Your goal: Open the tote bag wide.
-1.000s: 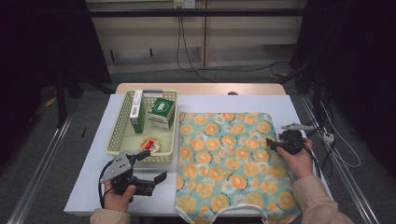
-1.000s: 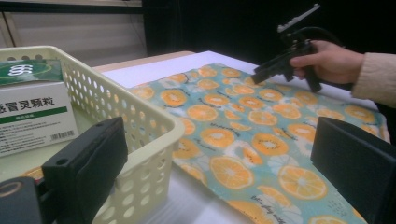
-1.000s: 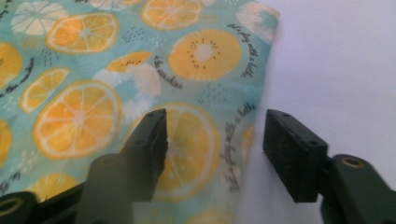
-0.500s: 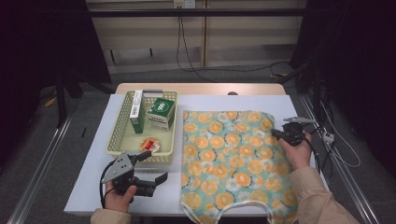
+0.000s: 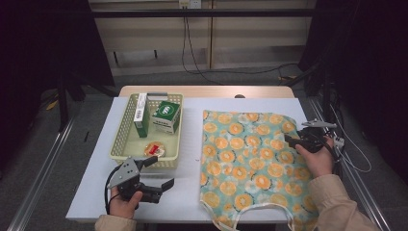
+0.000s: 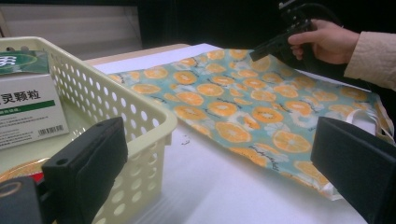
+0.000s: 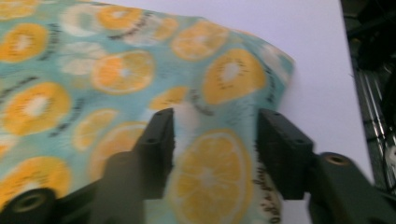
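The right gripper (image 5: 294, 140), jaws just parting with nothing between them, is hovering over the orange-print bag's (image 5: 250, 163) far right edge, while the left gripper (image 5: 161, 173), jaws apart, is idling well left of it.

We look down and forward on the table (image 5: 192, 192) from the high view. Our left gripper view sits low beside the basket (image 6: 140, 116), facing across the orange-print cloth (image 6: 243, 107) toward the right gripper (image 6: 268, 46). Our right gripper view hangs close over that cloth (image 7: 93, 70), which all three views share
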Available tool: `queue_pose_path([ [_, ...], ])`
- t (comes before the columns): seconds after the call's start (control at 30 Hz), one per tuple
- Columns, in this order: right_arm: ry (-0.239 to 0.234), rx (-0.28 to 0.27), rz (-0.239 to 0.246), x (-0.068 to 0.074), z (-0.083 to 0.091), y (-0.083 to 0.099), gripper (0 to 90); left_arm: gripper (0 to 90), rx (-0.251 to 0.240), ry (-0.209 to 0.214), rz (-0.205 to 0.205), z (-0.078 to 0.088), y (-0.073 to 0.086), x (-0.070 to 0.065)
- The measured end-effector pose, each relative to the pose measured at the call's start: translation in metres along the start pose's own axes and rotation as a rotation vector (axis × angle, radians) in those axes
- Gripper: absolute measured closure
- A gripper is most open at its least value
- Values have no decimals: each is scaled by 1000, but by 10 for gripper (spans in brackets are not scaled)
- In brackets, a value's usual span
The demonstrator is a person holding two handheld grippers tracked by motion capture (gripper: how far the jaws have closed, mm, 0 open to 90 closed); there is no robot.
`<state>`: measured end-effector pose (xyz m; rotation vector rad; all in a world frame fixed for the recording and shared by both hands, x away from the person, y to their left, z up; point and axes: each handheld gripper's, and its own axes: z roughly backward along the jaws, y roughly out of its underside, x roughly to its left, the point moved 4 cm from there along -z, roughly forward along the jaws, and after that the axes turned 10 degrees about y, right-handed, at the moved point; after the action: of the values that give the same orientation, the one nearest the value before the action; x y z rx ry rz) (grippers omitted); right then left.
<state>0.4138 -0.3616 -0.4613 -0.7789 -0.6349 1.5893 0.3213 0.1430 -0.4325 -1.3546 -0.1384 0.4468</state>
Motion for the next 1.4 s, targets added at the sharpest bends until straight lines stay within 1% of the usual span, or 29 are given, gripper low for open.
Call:
queue_pose_path([
  [0.03,0,0,0,0,0,0,367,36,2,-2,2,0,0,0],
  [0.07,-28,-35,55,15,11,-7,333,36,4,-1,-5,0,0,0],
  [0.1,-48,-46,82,24,17,-10,304,36,1,1,-5,-1,0,-1],
  [0.13,-48,-46,82,24,17,-10,304,36,1,1,-5,-1,0,-1],
  [0.17,-96,-61,112,40,28,-15,261,36,2,1,-5,0,0,-1],
  [0.2,-111,-74,128,47,33,-18,254,36,2,0,-1,0,0,-1],
  [0.27,-148,-92,158,60,43,-22,227,36,2,-2,-7,1,0,-1],
  [0.3,-148,-92,158,60,43,-22,227,36,-4,-3,4,1,0,-2],
  [0.33,-204,-110,167,73,51,-24,224,36,-7,-4,4,2,0,-2],
  [0.37,-225,-113,178,78,54,-24,224,36,-7,-4,-3,2,-1,-1],
  [0.4,-246,-112,183,85,57,-23,206,36,-8,-3,-1,3,-1,-2],
  [0.43,-246,-112,183,85,57,-23,206,36,-8,-5,1,3,0,-2],
  [0.47,-263,-112,194,91,59,-22,202,36,-8,-6,3,3,0,-2],
  [0.6,-349,-95,231,114,63,-12,186,36,-8,-4,-4,4,-1,-2],
  [0.73,-413,-84,272,130,65,-1,150,36,-5,-2,-4,4,0,-2],
  [0.77,-434,-81,286,134,66,1,121,36,-6,-1,-3,3,0,-2],
  [0.8,-477,-71,304,141,70,6,106,36,-4,-1,-3,3,0,-2],
  [0.83,-500,-65,311,144,72,9,107,36,-5,-1,1,3,0,-2],
  [0.87,-500,-65,311,144,72,9,107,36,-6,-1,2,3,0,-2],
  [0.9,-519,-57,333,148,73,11,108,36,-5,0,2,3,0,-2],
  [0.93,-543,-43,395,153,75,19,116,36,-5,0,3,3,0,-3],
  [0.97,-543,-43,395,153,75,19,116,36,-2,0,2,3,0,-3],
  [1.0,-571,-32,409,155,77,26,117,36,0,1,2,3,1,-2],
  [1.03,-571,-32,409,155,77,26,117,36,-1,1,2,3,1,-2],
  [1.07,-594,-25,396,156,78,29,123,36,0,1,3,3,1,-2],
  [1.2,-628,-12,402,156,84,43,131,36,-2,-2,7,3,1,-2],
  [1.23,-629,-8,409,156,86,46,140,36,0,-4,7,3,1,-2],
  [1.3,-614,-5,444,154,90,52,142,36,3,-5,7,3,1,-2],
  [1.4,-638,-1,435,152,99,62,141,36,1,-5,7,3,1,-2],
])
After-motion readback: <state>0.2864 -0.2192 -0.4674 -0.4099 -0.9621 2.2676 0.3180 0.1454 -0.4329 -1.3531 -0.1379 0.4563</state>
